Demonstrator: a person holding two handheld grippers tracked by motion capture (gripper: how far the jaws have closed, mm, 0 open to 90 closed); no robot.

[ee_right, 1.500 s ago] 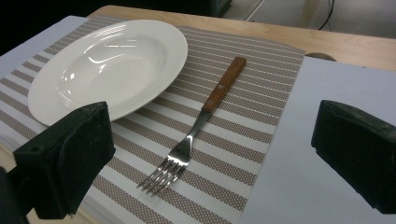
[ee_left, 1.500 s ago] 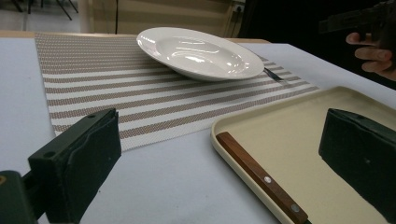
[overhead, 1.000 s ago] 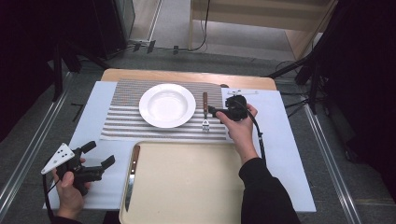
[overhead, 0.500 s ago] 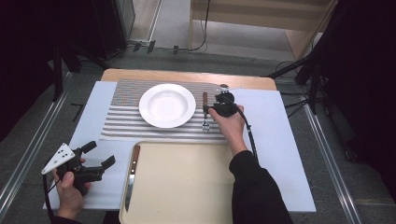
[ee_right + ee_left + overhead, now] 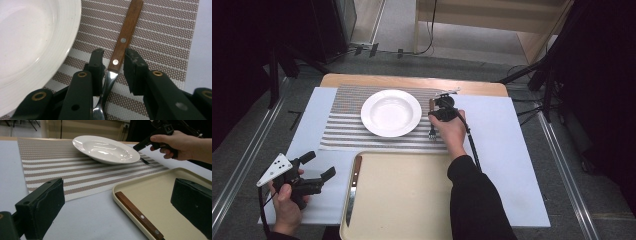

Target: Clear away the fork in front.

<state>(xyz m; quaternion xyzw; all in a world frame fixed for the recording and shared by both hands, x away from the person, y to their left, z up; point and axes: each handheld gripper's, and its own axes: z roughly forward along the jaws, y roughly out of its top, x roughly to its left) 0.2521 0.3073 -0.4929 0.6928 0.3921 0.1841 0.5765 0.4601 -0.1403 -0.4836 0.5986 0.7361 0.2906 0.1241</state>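
A wood-handled fork (image 5: 125, 32) lies on the striped placemat (image 5: 342, 130) just right of the white plate (image 5: 391, 113). My right gripper (image 5: 114, 58) reaches down over it, one jaw on each side of the handle near the metal neck. Its jaws have just been closing, but a narrow gap still shows beside the handle, so it is open around the fork. From above, the right gripper (image 5: 435, 113) covers the middle of the fork (image 5: 431, 132). My left gripper (image 5: 321, 165) is held open and empty at the table's near left corner.
A cream tray (image 5: 402, 195) sits at the front centre with a wood-handled knife (image 5: 353, 185) along its left edge, and the knife (image 5: 138, 213) lies just ahead of the left jaws. White table covering (image 5: 507, 150) surrounds the mat.
The right hand has moved left and down onto the fork, and its jaws have narrowed around the handle. The left hand has stayed still.
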